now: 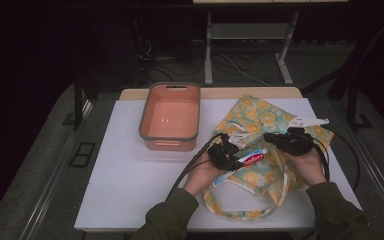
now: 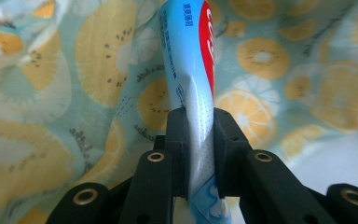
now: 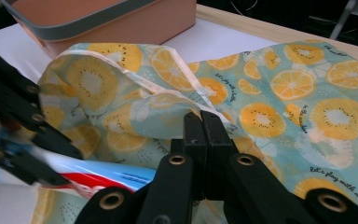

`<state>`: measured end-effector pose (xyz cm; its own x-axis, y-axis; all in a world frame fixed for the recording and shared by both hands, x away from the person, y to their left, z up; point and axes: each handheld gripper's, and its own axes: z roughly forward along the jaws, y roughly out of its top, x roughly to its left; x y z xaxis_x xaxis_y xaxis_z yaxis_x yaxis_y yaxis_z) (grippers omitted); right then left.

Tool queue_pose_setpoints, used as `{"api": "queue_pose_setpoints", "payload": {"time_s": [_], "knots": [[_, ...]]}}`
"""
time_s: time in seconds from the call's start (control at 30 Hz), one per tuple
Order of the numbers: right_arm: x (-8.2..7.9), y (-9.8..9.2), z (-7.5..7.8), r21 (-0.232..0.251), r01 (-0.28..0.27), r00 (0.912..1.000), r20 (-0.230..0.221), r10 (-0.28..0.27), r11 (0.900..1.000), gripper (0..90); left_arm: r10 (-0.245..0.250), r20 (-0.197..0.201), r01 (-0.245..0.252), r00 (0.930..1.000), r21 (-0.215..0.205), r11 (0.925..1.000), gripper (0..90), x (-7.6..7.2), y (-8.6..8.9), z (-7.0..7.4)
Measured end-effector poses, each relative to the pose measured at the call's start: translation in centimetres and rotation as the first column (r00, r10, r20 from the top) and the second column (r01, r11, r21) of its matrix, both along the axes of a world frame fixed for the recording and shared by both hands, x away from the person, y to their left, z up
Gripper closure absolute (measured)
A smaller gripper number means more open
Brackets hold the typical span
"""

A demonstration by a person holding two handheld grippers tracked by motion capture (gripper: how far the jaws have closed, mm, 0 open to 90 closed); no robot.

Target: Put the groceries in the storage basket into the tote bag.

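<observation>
Gripping the toothpaste tube (image 1: pixel 252 159) near its flat crimped end, the left gripper (image 1: pixel 228 155) sits just below the middle of the high view, its jaws pressed on both sides of the tube, as the left gripper view shows (image 2: pixel 193 93). The tube's long axis runs from lower left to upper right in the high view, the tail at the gripper and the cap end pointing up and right toward the other hand. It lies over the fruit-print cloth bag (image 1: pixel 260 145), at the bag's left edge, where the fabric is bunched up.

Just right of it, the right gripper (image 1: pixel 280 140) has its jaws shut together on a fold of the bag's rim; in the right gripper view the two black jaws meet with the pale hem pinched between them (image 3: pixel 204 122), and the red and blue tube passes low at the left of that frame (image 3: pixel 98 179). The bag's long straps (image 1: pixel 240 207) loop toward the bottom of the high view, between the person's sleeves.

Farther up and left stands an orange bin (image 1: pixel 170 135) with a grey rim, apart from the bag, on the white worktop (image 1: pixel 125 170). A small white object (image 1: pixel 307 121) lies at the bag's upper right corner; what it is cannot be told.
</observation>
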<state>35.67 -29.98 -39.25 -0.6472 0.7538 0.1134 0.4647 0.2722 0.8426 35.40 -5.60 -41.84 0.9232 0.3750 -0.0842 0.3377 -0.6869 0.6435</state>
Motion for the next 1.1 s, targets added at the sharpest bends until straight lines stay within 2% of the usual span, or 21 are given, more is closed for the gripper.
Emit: {"api": "queue_pose_setpoints", "payload": {"time_s": [0.03, 0.1, 0.2, 0.23, 0.27, 0.33, 0.43, 0.6, 0.73, 0.83, 1.0, 1.1], "knots": [[0.0, 0.0, 0.0, 0.001, 0.0, 1.0, -0.001, 0.0, 1.0, 89.9, -0.003, -0.004, 0.003, 1.0, 0.009, 1.0, 78.1, 0.1, -0.1, -0.4], [0.0, 0.0, 0.0, -0.001, 0.0, 1.0, 0.001, 0.0, 1.0, 89.9, 0.005, -0.007, -0.005, 1.0, -0.017, 0.9998, 77.9, 0.2, -0.1, -0.6], [0.0, 0.0, 0.0, -0.001, -0.002, 1.0, 0.0, 0.002, 1.0, 89.9, 0.01, -0.012, -0.01, 0.9999, -0.022, 0.9997, 76.7, 0.2, -0.2, -0.6], [0.0, 0.0, 0.0, -0.002, -0.002, 1.0, 0.0, 0.002, 1.0, 89.9, 0.009, 0.0, -0.009, 1.0, -0.02, 0.9998, 75.3, 0.1, -0.1, -0.6], [0.0, 0.1, 0.0, -0.002, -0.002, 1.0, 0.0, 0.002, 1.0, 89.9, 0.025, 0.034, -0.023, 0.9991, -0.041, 0.9989, 70.6, -0.1, 0.0, -0.5], [-0.1, 0.0, 0.0, -0.002, -0.005, 1.0, 0.0, 0.005, 1.0, 89.9, 0.042, 0.031, -0.039, 0.9986, -0.076, 0.9963, 53.9, -0.2, 0.7, 0.1], [-0.1, 0.0, 0.0, -0.001, -0.004, 1.0, 0.002, 0.004, 1.0, 89.9, 0.066, 0.059, -0.06, 0.9961, -0.1, 0.9932, 39.4, -0.8, 2.3, 0.9], [-0.1, 0.0, 0.0, -0.005, -0.006, 1.0, -0.001, 0.006, 1.0, 89.9, 0.071, 0.073, -0.06, 0.9948, -0.14, 0.9884, 34.9, -2.3, 5.4, 2.0], [-0.1, 0.1, -0.1, -0.01, -0.007, 1.0, 0.0, 0.007, 1.0, 89.9, 0.074, 0.092, -0.063, 0.993, -0.117, 0.9911, 34.1, -3.3, 7.3, 1.3], [-0.2, 0.2, -0.2, -0.012, -0.008, 1.0, -0.003, 0.008, 1.0, 89.9, 0.079, 0.08, -0.072, 0.9936, -0.095, 0.9929, 34.4, -3.6, 8.1, 0.2], [-0.2, 0.2, -0.3, -0.017, -0.01, 0.9999, -0.005, 0.01, 1.0, 89.9, 0.074, 0.055, -0.072, 0.9957, -0.044, 0.9964, 34.4, -3.2, 8.0, -1.3], [-0.1, 0.3, -0.4, -0.019, -0.013, 0.9999, -0.006, 0.012, 1.0, 89.9, 0.076, 0.049, -0.075, 0.9959, -0.029, 0.9968, 34.8, -2.9, 7.7, -1.8]]}}
